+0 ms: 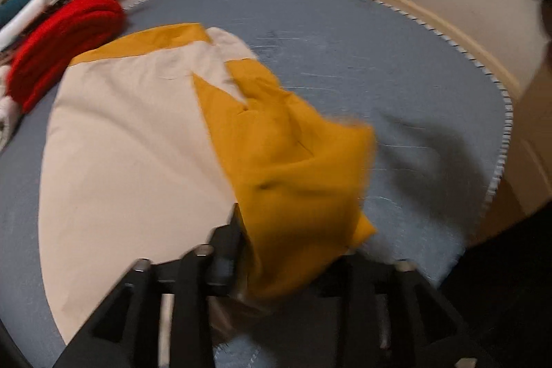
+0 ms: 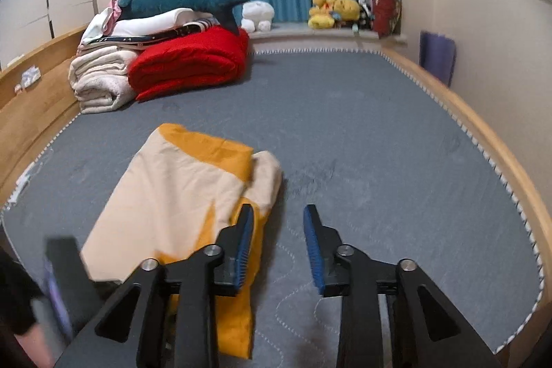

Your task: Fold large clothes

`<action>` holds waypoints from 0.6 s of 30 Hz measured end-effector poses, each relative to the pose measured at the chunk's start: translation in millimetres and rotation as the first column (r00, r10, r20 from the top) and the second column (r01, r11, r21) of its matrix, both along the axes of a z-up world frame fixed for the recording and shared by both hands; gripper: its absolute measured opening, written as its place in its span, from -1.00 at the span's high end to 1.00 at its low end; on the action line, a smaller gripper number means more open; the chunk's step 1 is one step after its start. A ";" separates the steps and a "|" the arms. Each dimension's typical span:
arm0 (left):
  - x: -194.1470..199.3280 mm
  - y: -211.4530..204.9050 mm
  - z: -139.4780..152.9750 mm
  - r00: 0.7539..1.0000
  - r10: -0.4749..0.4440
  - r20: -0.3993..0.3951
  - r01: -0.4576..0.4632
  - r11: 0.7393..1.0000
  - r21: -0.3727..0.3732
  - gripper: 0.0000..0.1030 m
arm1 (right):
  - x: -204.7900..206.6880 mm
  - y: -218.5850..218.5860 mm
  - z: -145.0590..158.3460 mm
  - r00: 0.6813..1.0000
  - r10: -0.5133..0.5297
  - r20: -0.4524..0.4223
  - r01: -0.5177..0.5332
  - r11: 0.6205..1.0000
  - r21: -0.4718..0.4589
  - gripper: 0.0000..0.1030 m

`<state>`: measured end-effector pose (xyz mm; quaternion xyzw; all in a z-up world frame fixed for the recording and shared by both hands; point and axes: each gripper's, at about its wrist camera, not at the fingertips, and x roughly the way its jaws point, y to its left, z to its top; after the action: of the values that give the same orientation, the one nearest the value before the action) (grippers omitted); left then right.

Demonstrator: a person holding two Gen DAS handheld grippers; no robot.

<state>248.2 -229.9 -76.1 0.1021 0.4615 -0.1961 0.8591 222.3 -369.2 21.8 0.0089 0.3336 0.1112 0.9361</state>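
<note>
We see a grey bed mat point(image 2: 362, 133) filling a wood-framed bed, with a red folded blanket point(image 2: 193, 61) stacked among linens at its far left. Near us on the left lies the cream-and-mustard garment point(image 2: 172, 195), partly folded. Our right gripper point(image 2: 279, 244) hovers above its right edge, jaws parted and empty. Our left gripper point(image 1: 286, 264) has mustard cloth bunched between its fingers; whether they pinch it we cannot tell.
</note>
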 end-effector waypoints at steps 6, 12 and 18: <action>-31.4 59.4 52.6 0.992 -0.126 -0.009 0.123 0.979 -0.162 0.04 | 14.7 11.9 -10.2 0.993 0.078 -0.086 -0.069 0.993 0.099 0.07; -52.9 141.8 79.7 0.998 -0.056 0.033 0.061 0.980 -0.189 0.01 | 24.0 51.2 -39.2 0.949 0.211 -0.236 -0.173 0.970 0.173 0.06; -26.7 223.7 41.0 0.959 0.261 -0.111 -0.281 0.927 -0.250 0.01 | 37.2 86.4 -90.5 0.876 0.179 -0.447 -0.185 0.982 0.031 0.09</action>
<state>221.5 -6.2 -35.2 -0.0850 0.4733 -0.1386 0.8658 259.5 -282.8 -68.7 -0.0028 0.5400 0.1916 0.8196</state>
